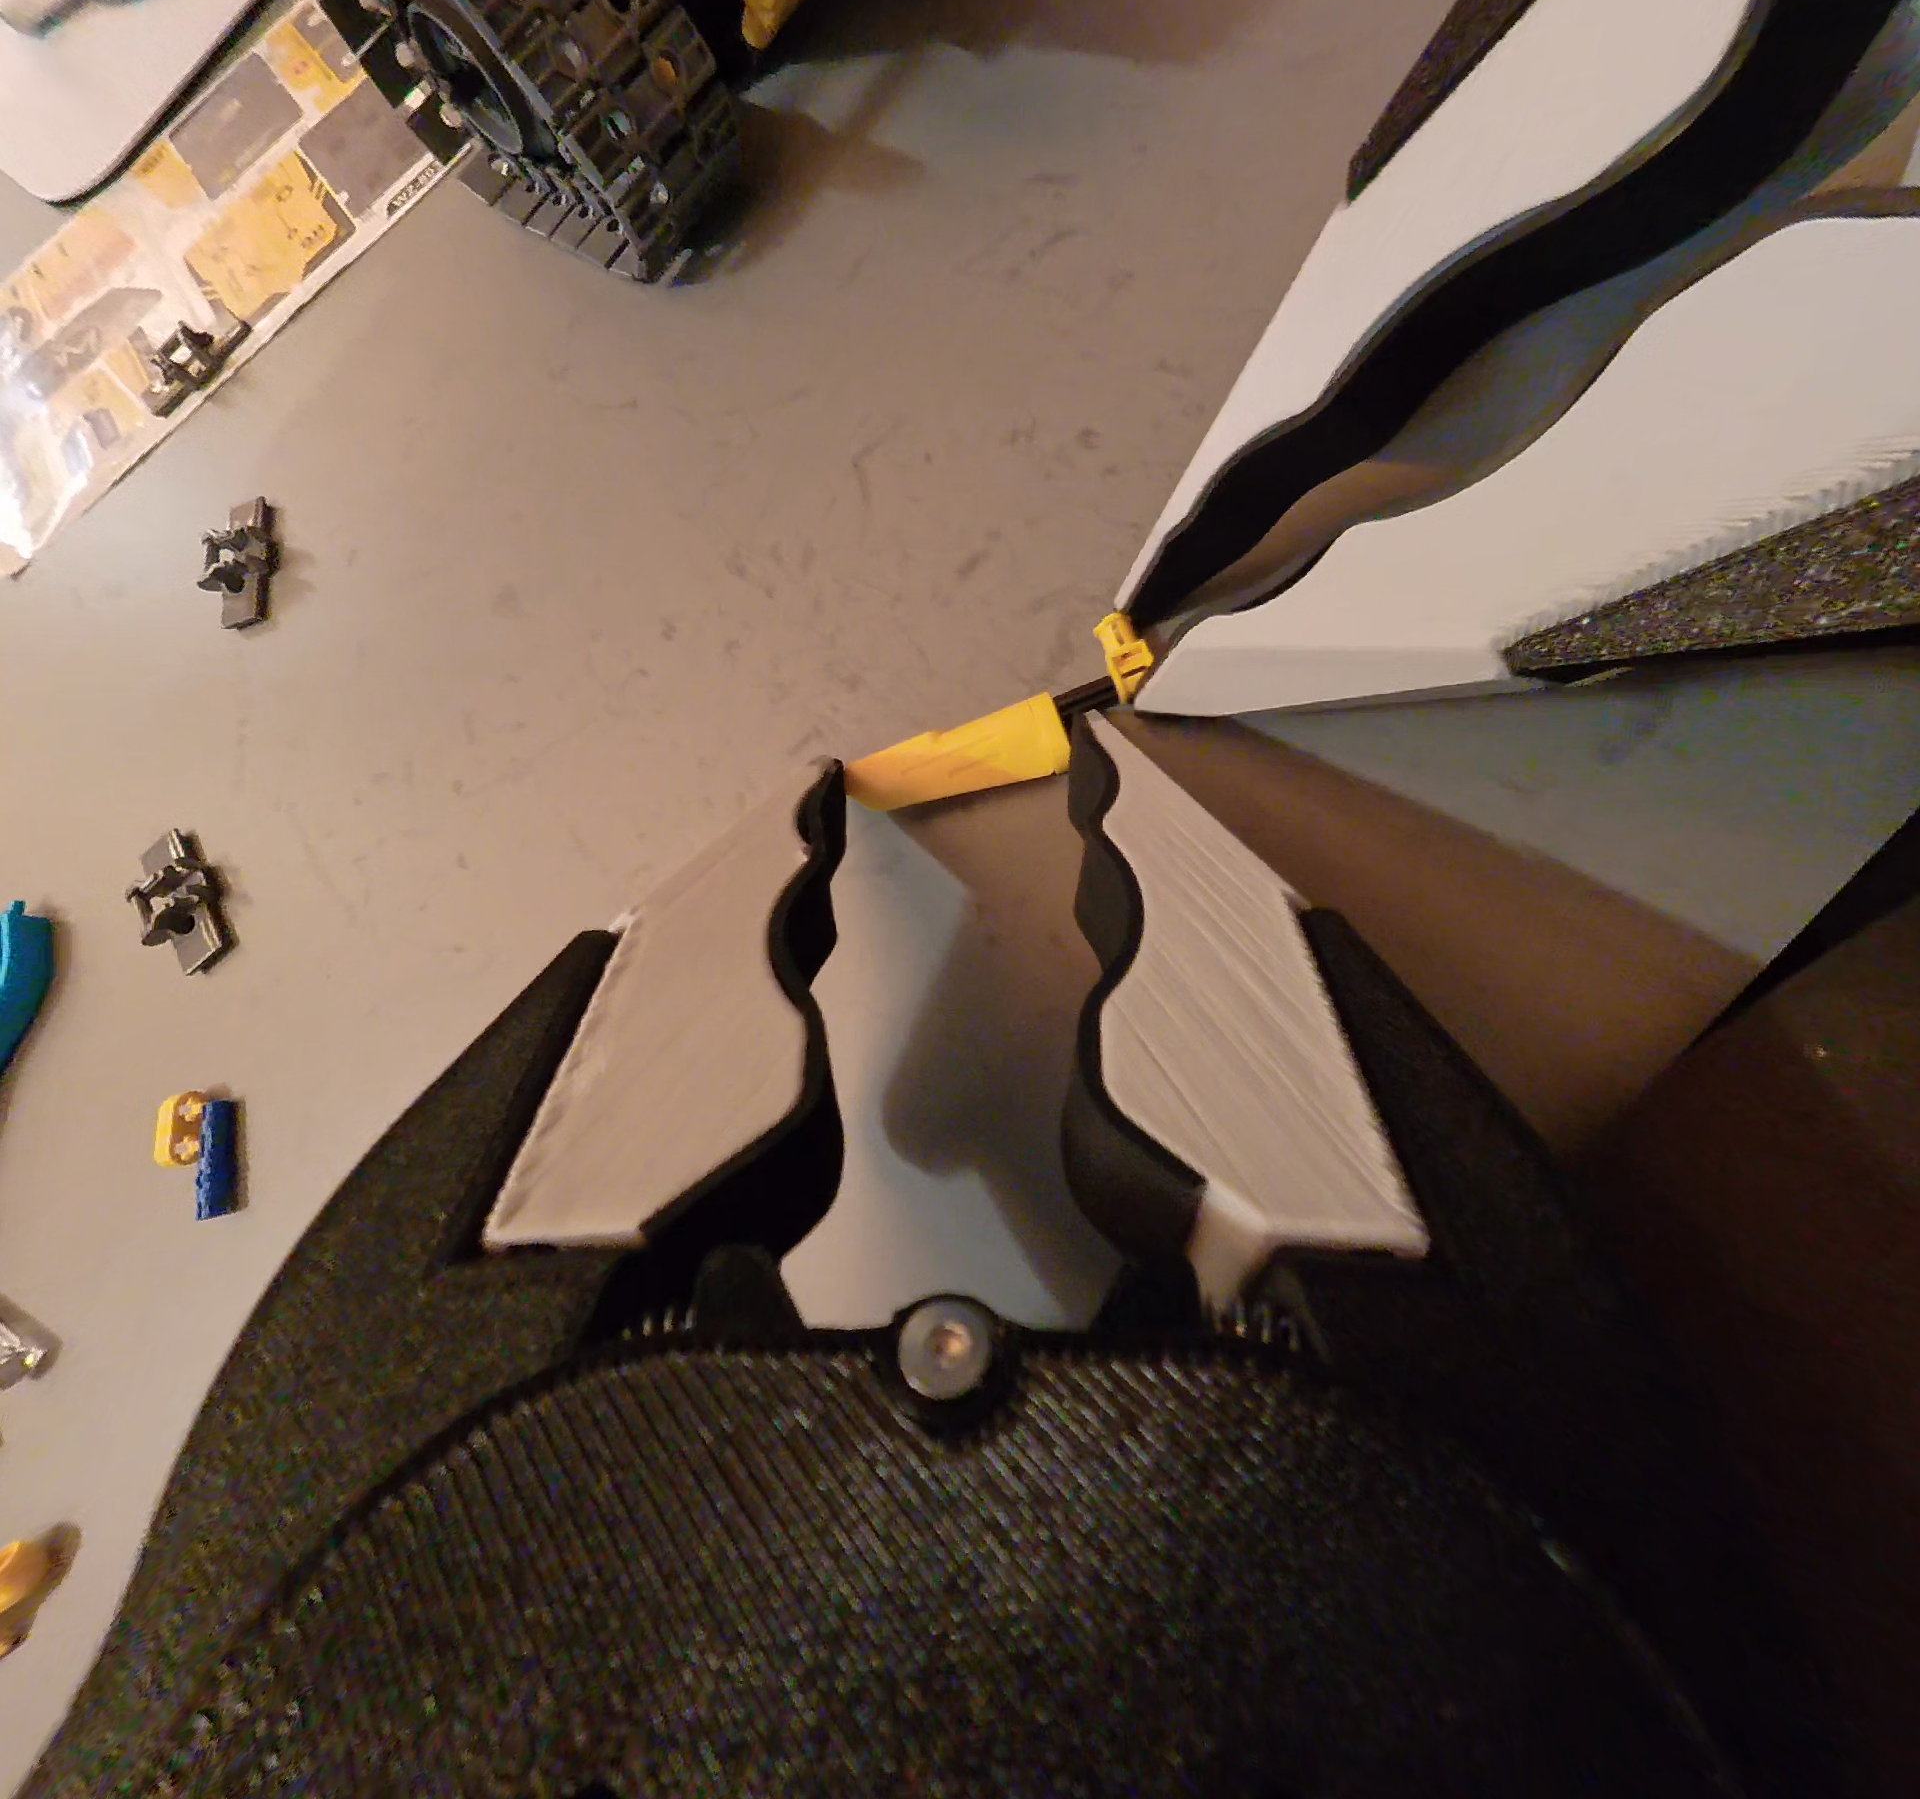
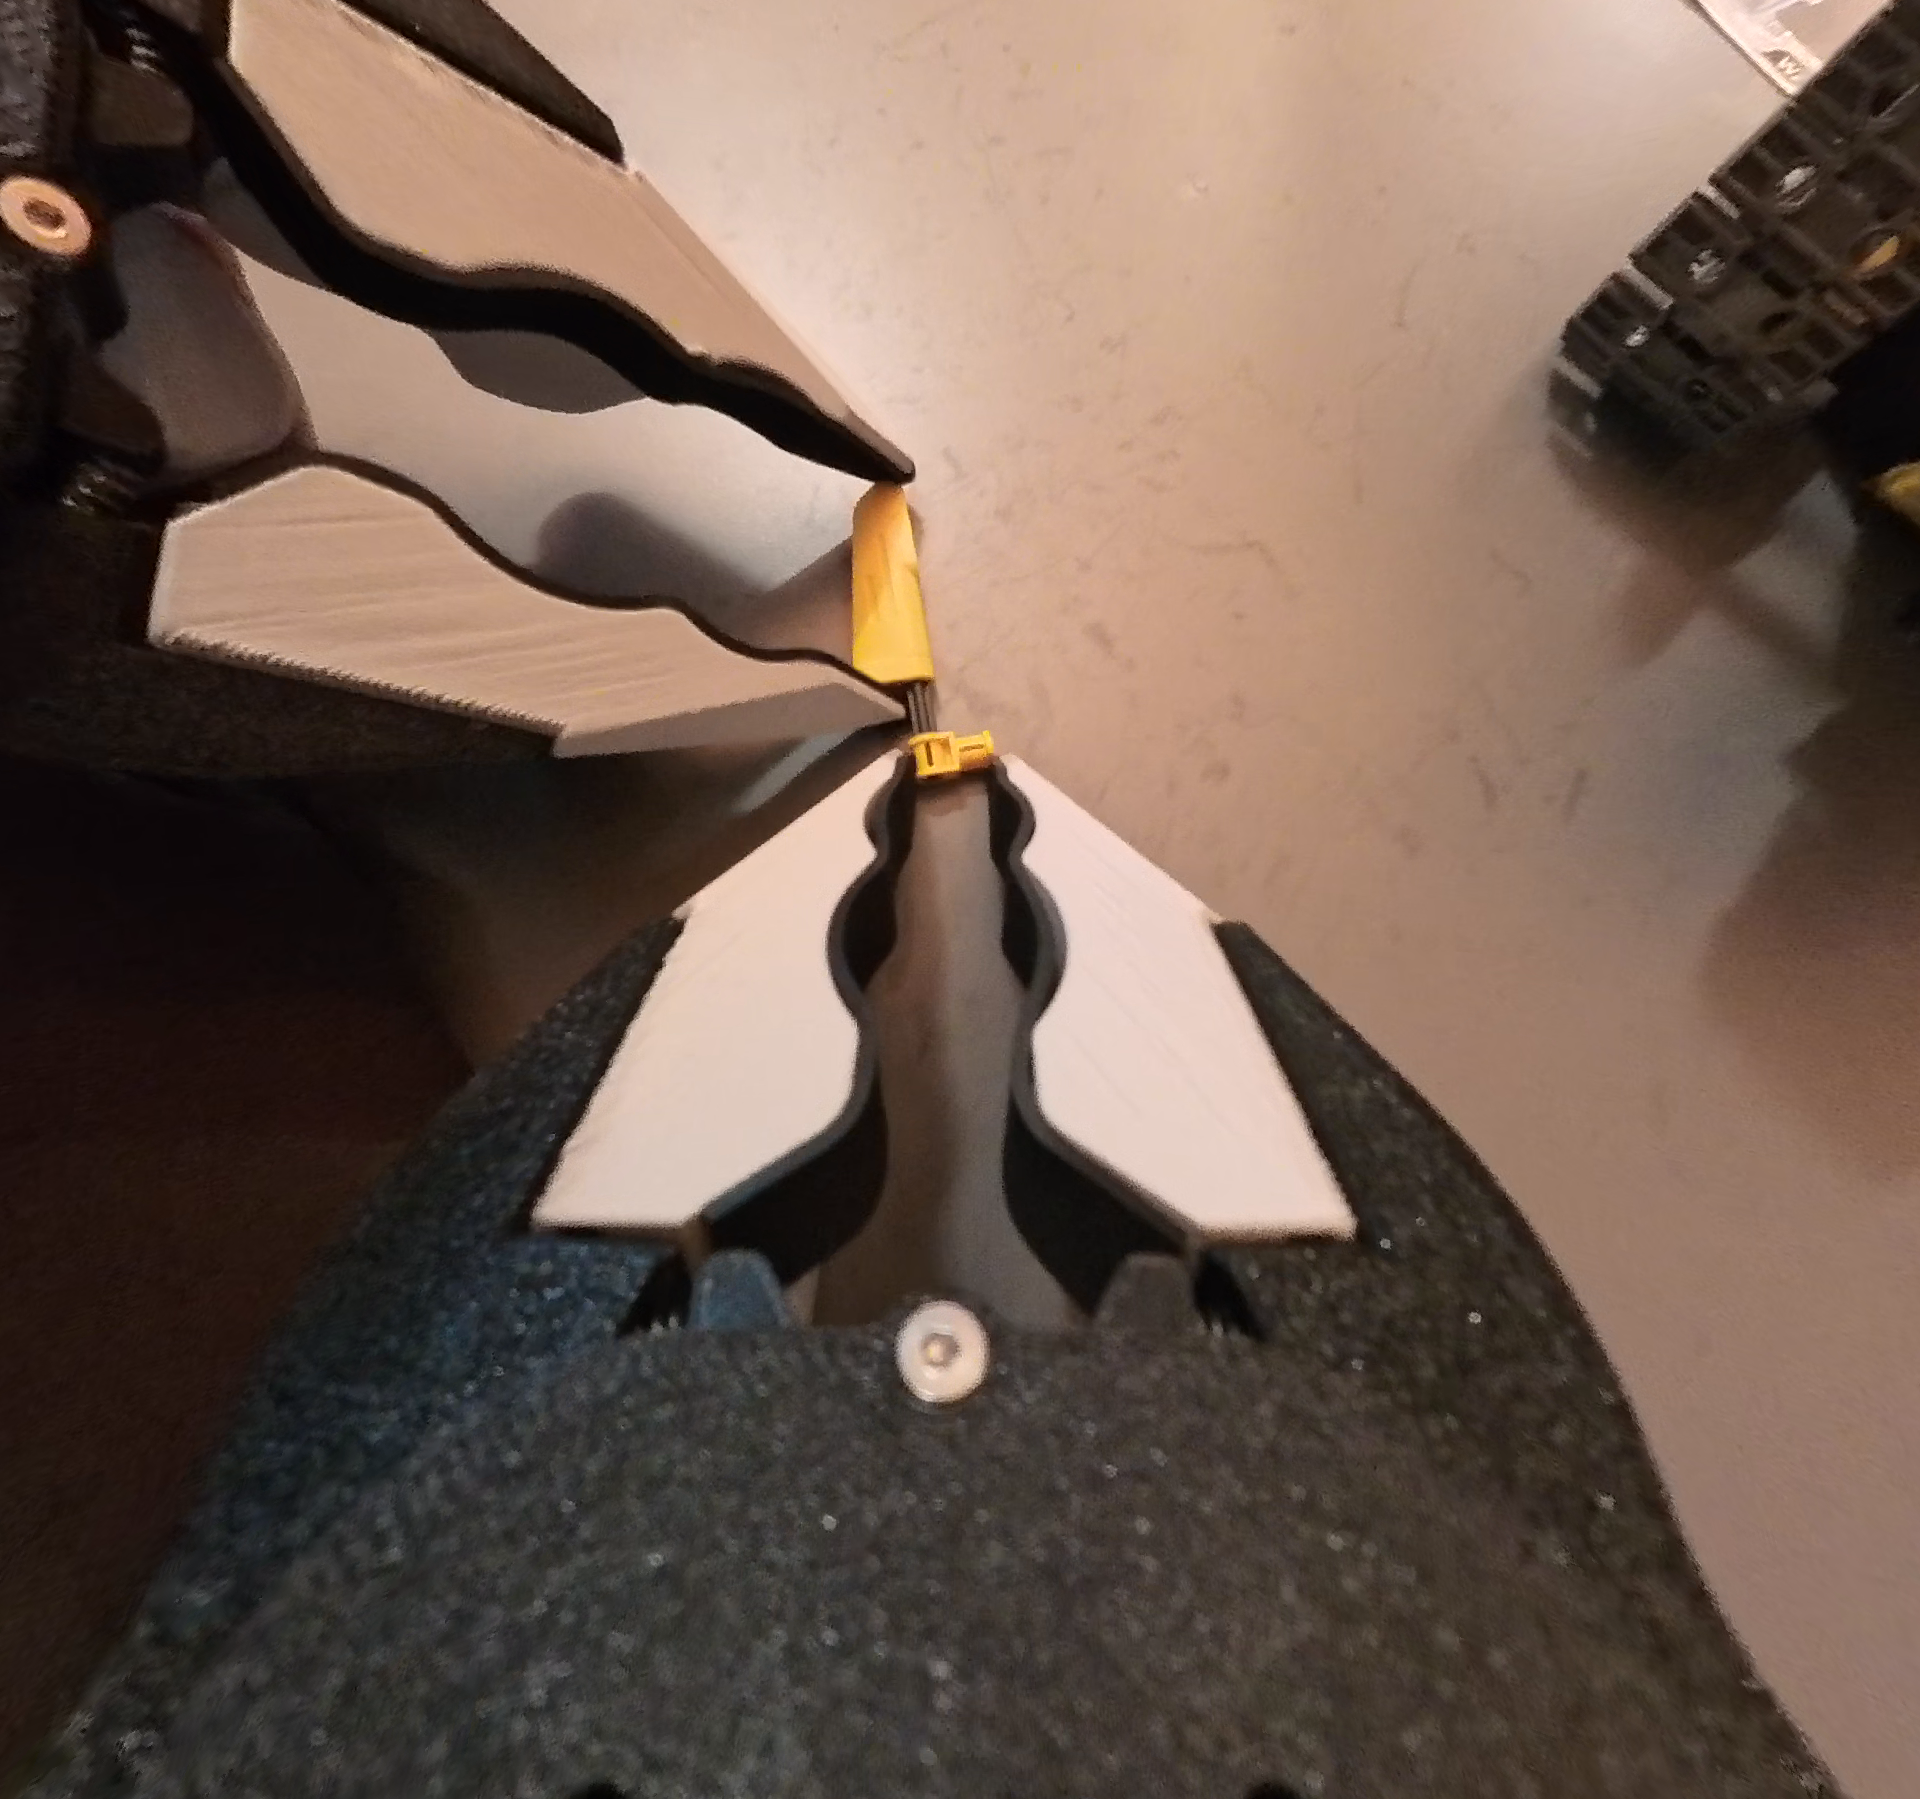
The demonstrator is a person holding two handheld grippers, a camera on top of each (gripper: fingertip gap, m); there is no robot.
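Two grippers share one part: your left gripper (image 1: 956, 762) clamps the yellow plastic cylinder (image 1: 961, 750) endwise, while your right gripper (image 2: 948, 757) pinches the small yellow connector (image 2: 945, 752) on its black axle, above the grey table (image 1: 623, 502).

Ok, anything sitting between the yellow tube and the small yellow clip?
Only a short black rod bridging yellow tube and small yellow clip; nothing else. The left gripper holds the tube, right gripper the clip.

I see a smooth grey tabletop (image 1: 644, 461) with faint scuffs, lit warmly, shadows pooling dark at one edge.
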